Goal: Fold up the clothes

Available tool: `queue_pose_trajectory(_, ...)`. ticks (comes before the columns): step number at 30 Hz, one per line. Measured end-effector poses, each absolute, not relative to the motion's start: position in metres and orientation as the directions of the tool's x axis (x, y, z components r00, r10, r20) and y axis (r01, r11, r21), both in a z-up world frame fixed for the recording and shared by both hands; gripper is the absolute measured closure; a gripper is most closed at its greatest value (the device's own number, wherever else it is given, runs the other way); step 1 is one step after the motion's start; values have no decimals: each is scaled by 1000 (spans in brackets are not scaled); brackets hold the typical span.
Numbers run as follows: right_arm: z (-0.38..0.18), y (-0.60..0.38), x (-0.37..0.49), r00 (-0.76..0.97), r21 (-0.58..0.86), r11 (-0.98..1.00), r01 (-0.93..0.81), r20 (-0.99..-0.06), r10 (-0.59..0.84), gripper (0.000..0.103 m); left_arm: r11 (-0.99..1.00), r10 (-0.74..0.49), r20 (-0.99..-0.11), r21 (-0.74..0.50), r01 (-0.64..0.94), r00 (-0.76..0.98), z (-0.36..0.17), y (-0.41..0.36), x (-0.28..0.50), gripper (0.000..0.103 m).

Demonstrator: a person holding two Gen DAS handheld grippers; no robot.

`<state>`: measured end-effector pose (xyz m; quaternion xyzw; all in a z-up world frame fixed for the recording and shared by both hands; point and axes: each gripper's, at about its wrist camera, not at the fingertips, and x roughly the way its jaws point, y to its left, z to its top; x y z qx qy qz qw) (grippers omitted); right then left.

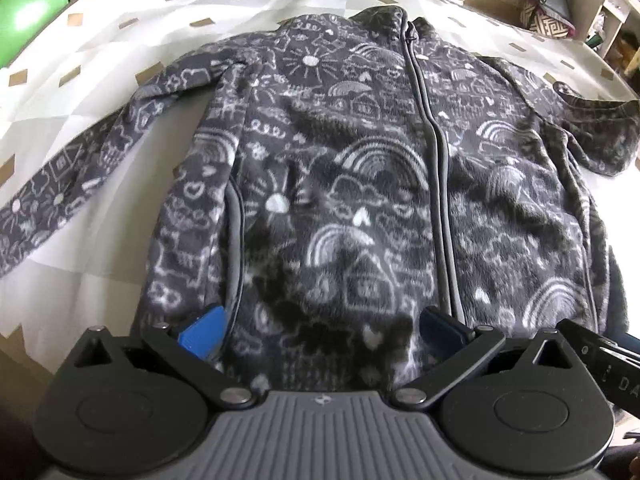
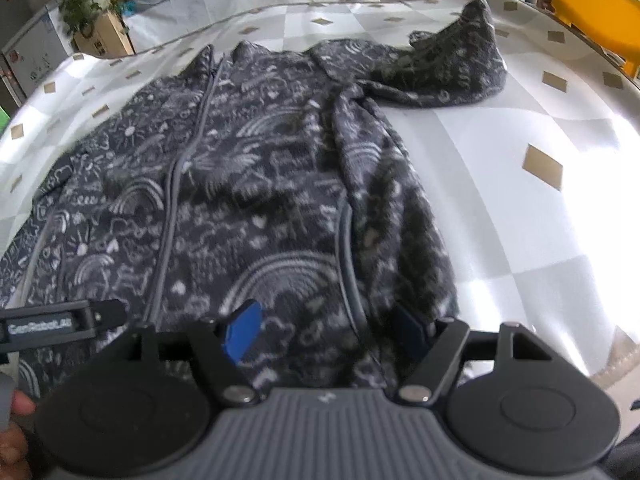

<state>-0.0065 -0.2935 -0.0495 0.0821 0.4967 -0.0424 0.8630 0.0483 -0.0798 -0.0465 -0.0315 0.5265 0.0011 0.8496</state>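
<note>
A dark grey fleece jacket with white doodle prints lies flat and zipped on the table, collar away from me. Its left sleeve stretches out to the side. The right sleeve lies bunched near the shoulder. My left gripper hovers over the hem just left of the zipper, its blue pads wide apart. My right gripper is over the hem on the zipper's right side, near the pocket seam. It is open too, and the fleece lies loose under both.
The table wears a white and grey checked cloth with tan diamonds. A green object sits far left. A yellow chair, a potted plant and shelves stand beyond the far edge. The left gripper's finger shows at the right view's left edge.
</note>
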Motion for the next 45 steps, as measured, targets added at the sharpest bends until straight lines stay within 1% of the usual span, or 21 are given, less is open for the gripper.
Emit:
queue_pose_trajectory(2,-52,-291,-3,498,90,986,143,-867,7,32,999,-15,-897,-28,-24,442,-50,-82,51,0)
queue_pose_trajectory(4,-54,-288,-2,480,49,992,117,-877,-14,31,1000,-2,-905,-6,-8,425,-54,-85,50,0)
queue_pose_trajectory(7,-56,-281,-4,469,11,996,94,-882,-35,28,1000,6,-911,16,20,412,-57,-87,47,0)
queue_pose_trajectory(9,-56,-281,-5,465,9,995,95,-885,-36,26,1000,5,-913,16,23,407,-58,-87,45,0)
queue_pose_trajectory(14,-57,-280,-6,448,-3,996,90,-893,-43,24,999,4,-918,19,35,397,-58,-88,42,0)
queue_pose_trajectory(22,-59,-277,-1,378,-11,996,85,-925,-43,23,999,-1,-932,14,40,362,-56,-88,43,0)
queue_pose_trajectory(23,-57,-276,0,372,-4,996,85,-928,-35,24,999,-1,-934,14,40,357,-56,-88,44,0)
queue_pose_trajectory(24,-56,-276,2,376,14,996,86,-926,-19,27,999,-2,-936,13,41,353,-56,-88,44,0)
queue_pose_trajectory(29,-48,-277,14,420,93,992,89,-906,47,28,1000,-28,-932,-30,-1,361,-50,-83,52,0)
queue_pose_trajectory(35,-40,-278,41,431,74,996,40,-901,49,28,998,-48,-919,-55,-9,391,-34,-82,72,0)
queue_pose_trajectory(38,-41,-283,64,430,93,995,26,-900,72,28,998,-61,-919,-69,-6,389,-27,-82,87,0)
queue_pose_trajectory(45,-8,-301,90,435,90,994,-55,-894,105,28,999,-52,-934,-46,26,352,-25,-88,121,0)
